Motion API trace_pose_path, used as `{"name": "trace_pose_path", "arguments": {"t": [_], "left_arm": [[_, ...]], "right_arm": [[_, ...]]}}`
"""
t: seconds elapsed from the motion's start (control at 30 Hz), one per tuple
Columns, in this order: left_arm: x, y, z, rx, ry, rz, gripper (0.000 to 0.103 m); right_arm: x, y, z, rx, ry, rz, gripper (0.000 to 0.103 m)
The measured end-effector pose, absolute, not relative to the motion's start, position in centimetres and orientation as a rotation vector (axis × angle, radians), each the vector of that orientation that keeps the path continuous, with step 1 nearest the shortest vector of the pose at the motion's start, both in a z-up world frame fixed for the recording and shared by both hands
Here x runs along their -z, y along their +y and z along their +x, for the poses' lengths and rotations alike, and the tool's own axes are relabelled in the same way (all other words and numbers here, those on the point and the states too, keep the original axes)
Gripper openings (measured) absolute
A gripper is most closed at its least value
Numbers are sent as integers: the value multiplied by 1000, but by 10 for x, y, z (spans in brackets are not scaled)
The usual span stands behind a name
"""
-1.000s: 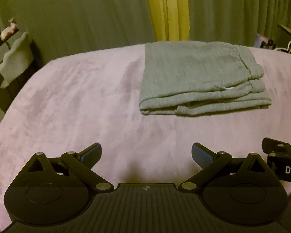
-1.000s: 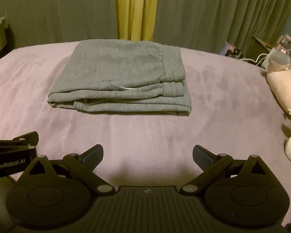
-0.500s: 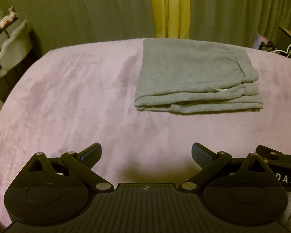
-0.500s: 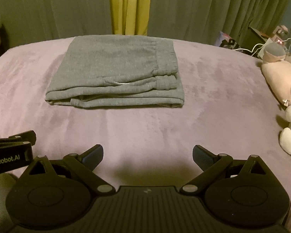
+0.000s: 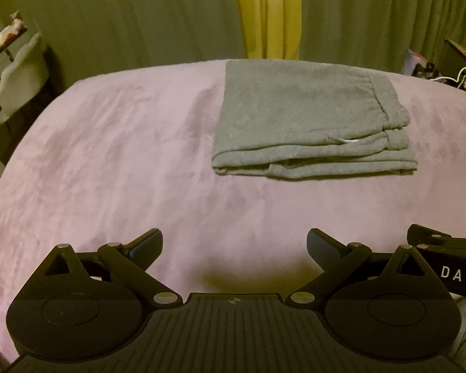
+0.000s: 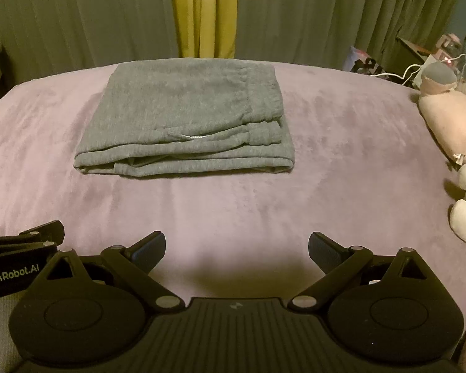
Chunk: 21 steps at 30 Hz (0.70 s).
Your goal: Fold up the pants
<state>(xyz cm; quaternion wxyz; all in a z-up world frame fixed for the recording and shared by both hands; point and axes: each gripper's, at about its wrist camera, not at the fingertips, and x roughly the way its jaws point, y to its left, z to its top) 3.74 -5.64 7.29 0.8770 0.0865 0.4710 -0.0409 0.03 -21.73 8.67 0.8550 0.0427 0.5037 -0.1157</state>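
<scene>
Grey pants (image 5: 307, 118) lie folded into a flat rectangle on the pink bedcover (image 5: 115, 161), layered edges facing me, waistband at the right. The right wrist view has the same pants (image 6: 186, 118) left of centre. My left gripper (image 5: 234, 245) is open, held low over the near part of the bed, well short of the pants, with nothing between its fingers. My right gripper (image 6: 236, 247) is open too, equally far back and empty. Each gripper shows at the edge of the other's view: the right gripper (image 5: 444, 258) and the left gripper (image 6: 18, 255).
Green and yellow curtains (image 6: 205, 15) hang behind the bed. Pink and white plush toys (image 6: 450, 118) lie at the bed's right side, with cables and small items (image 6: 431, 62) on a stand behind. A shelf with a white object (image 5: 18, 77) stands at the left.
Both grippers have drawn back slightly from the pants, which now sit a little farther and higher in view. The pants themselves have not moved and both grippers stayed open.
</scene>
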Motion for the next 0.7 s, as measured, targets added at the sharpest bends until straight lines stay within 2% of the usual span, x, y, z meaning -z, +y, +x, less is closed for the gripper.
{"name": "trace_pose_path", "arguments": {"t": [0.7], "left_arm": [[-71,-53,39,77,996,168,102]], "right_arm": [[-90,-217,0,228,1056,98,99]]}}
